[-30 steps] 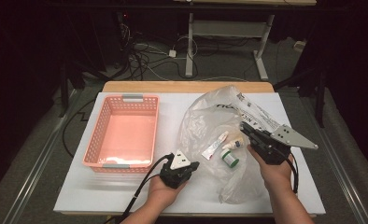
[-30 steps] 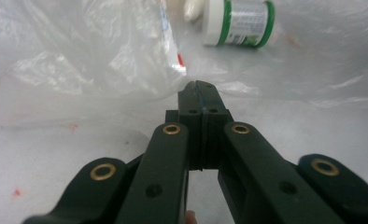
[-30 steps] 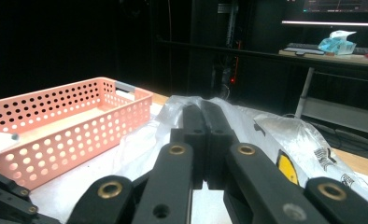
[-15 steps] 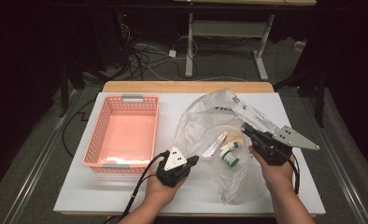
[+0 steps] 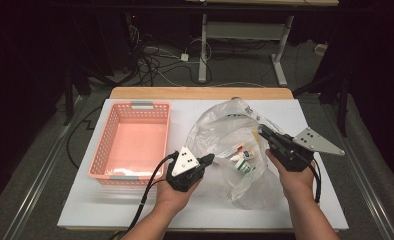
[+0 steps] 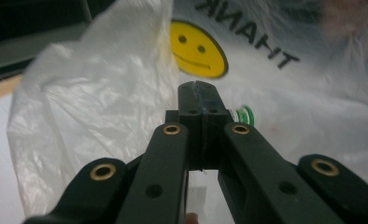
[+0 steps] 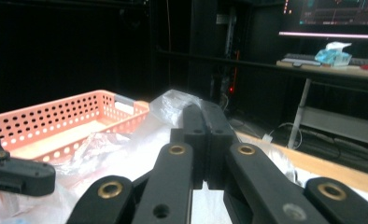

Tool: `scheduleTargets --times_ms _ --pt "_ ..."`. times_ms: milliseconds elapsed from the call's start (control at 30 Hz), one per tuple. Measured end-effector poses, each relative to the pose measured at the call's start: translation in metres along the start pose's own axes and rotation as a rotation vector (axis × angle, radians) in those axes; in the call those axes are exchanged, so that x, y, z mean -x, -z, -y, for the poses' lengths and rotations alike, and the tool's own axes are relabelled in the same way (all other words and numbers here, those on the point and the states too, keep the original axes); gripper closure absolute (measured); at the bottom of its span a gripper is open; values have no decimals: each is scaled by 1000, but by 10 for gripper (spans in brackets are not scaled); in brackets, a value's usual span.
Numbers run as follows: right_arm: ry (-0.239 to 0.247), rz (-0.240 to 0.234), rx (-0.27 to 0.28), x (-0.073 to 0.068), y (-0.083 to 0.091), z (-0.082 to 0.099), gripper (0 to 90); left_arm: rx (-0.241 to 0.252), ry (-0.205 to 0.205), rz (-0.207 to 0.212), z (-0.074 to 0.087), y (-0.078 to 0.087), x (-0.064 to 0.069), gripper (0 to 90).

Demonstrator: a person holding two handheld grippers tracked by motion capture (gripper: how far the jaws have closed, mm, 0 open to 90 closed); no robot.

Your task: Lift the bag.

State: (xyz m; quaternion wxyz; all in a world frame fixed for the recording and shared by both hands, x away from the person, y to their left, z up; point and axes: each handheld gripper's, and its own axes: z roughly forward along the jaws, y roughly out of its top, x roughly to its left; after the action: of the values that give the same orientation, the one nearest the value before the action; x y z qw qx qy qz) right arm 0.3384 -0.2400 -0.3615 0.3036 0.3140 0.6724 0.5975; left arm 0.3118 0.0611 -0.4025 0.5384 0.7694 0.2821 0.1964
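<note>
Clear plastic bag [image 5: 235, 150] slumped on the right half of the tabletop [image 5: 135, 210], reaching from near the far edge down toward the near edge, printed with a yellow smiley and black lettering. Inside it, a small green-capped bottle [image 5: 245, 167] and a white tube, close together near the bag's middle. Left gripper [image 5: 208, 160] at the bag's left flank, jaws pressed together, tip against or just beside the film; cannot tell which. In the left gripper view, bag plastic right behind the closed jaws, green cap peeking beside them. Right gripper [image 5: 261, 131] at the bag's right side, jaws pressed together, raised over the plastic; whether film is pinched, cannot tell. Pink basket [image 5: 130, 142] on the left half of the tabletop, just beside the bag.
</note>
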Motion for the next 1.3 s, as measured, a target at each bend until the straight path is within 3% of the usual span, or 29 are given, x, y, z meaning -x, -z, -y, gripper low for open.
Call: scheduleTargets --times_ms 200,433,800,1000,1133,1300 --pt "9 12 38 5 -1 -20 900 69 -14 -41 -30 0 -5 885" --pt "15 40 75 15 -4 -44 900 122 -38 -74 -68 -11 -14 885" --pt "7 112 151 38 -13 -92 900 219 -101 -98 -144 -24 -21 885" --pt "7 143 197 50 -9 -122 900 243 -122 -122 -179 -27 -26 885" --pt "2 152 213 56 -2 -128 900 245 -128 -140 -188 -28 -31 885" --pt "-29 168 177 66 -4 -107 900 201 -102 -159 -179 -40 -40 883"
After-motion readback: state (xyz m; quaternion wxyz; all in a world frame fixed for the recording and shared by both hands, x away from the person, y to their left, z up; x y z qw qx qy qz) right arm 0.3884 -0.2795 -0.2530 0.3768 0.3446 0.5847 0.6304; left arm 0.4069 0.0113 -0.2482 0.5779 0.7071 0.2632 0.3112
